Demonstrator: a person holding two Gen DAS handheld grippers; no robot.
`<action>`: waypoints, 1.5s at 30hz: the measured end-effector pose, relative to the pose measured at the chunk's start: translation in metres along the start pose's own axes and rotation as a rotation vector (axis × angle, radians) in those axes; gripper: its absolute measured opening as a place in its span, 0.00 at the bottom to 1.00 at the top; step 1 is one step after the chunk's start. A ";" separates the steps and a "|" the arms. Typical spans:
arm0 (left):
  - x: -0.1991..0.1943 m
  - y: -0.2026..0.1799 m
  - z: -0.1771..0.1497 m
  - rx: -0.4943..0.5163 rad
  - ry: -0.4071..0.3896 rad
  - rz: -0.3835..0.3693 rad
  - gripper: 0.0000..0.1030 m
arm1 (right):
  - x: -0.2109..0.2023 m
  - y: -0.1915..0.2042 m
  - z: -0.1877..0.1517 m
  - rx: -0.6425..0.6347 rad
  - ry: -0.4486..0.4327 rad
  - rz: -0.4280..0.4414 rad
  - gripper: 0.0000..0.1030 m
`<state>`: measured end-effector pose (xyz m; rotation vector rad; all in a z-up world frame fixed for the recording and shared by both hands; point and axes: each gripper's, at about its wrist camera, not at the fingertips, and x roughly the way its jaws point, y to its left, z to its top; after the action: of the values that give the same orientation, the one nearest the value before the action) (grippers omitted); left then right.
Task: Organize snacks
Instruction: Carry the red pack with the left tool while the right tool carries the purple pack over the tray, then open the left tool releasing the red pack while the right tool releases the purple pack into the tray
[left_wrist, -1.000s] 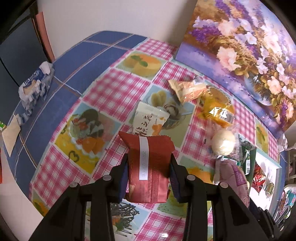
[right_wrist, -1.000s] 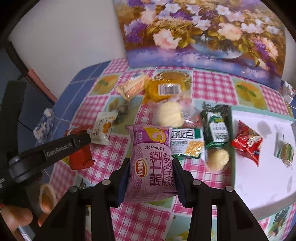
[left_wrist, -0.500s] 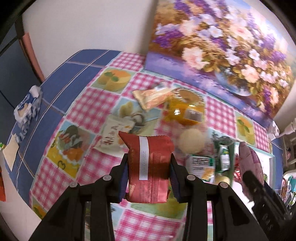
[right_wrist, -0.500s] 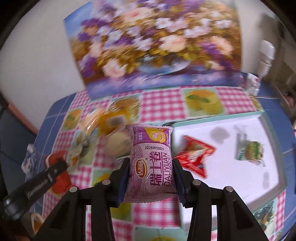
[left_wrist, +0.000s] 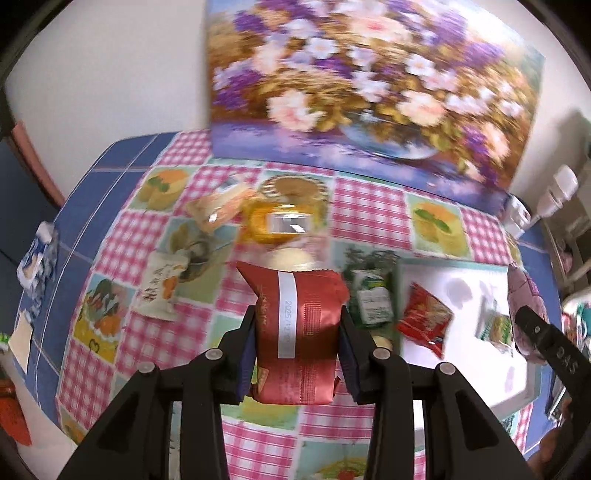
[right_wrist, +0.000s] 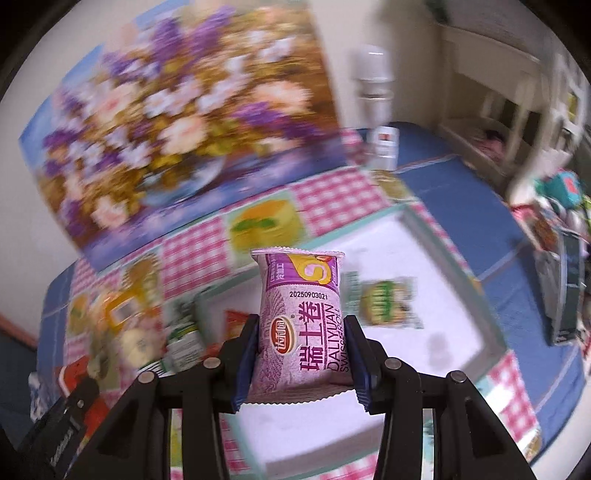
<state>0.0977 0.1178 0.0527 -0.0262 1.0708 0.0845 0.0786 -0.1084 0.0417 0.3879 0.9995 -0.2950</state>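
My left gripper (left_wrist: 298, 334) is shut on a red snack packet (left_wrist: 297, 332), held above the checked tablecloth left of the white tray (left_wrist: 461, 291). My right gripper (right_wrist: 301, 341) is shut on a purple Swiss roll packet (right_wrist: 301, 321), held over the white tray (right_wrist: 436, 321). In the tray lie a red packet (left_wrist: 424, 323) and a green packet (right_wrist: 386, 302). Loose on the cloth are an orange packet (left_wrist: 277, 223), a peach packet (left_wrist: 218, 212), a white packet (left_wrist: 160, 288), a round pale bun (left_wrist: 291, 256) and green packets (left_wrist: 371, 299). The right gripper's arm (left_wrist: 546, 350) shows at the left wrist view's right edge.
A large flower painting (left_wrist: 369, 92) leans on the wall behind the table. A blue-and-white wrapper (left_wrist: 37, 262) lies at the far left edge. A white bottle (right_wrist: 373, 85) stands at the back right. Cluttered items (right_wrist: 565, 266) sit right of the tray.
Both grippers have swung to the right with their packets. The right one now hangs over the tray; the left one has come closer to the tray's left side.
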 end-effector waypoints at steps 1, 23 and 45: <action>-0.001 -0.006 0.000 0.012 -0.001 -0.008 0.40 | 0.000 -0.008 0.001 0.017 -0.002 -0.018 0.46; 0.015 -0.128 -0.026 0.238 0.101 -0.153 0.40 | 0.018 -0.106 0.000 0.216 0.124 -0.162 0.46; 0.040 -0.143 -0.040 0.269 0.161 -0.079 0.59 | 0.058 -0.125 -0.014 0.259 0.315 -0.179 0.58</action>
<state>0.0934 -0.0252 -0.0043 0.1693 1.2333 -0.1355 0.0462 -0.2173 -0.0373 0.5939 1.3128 -0.5402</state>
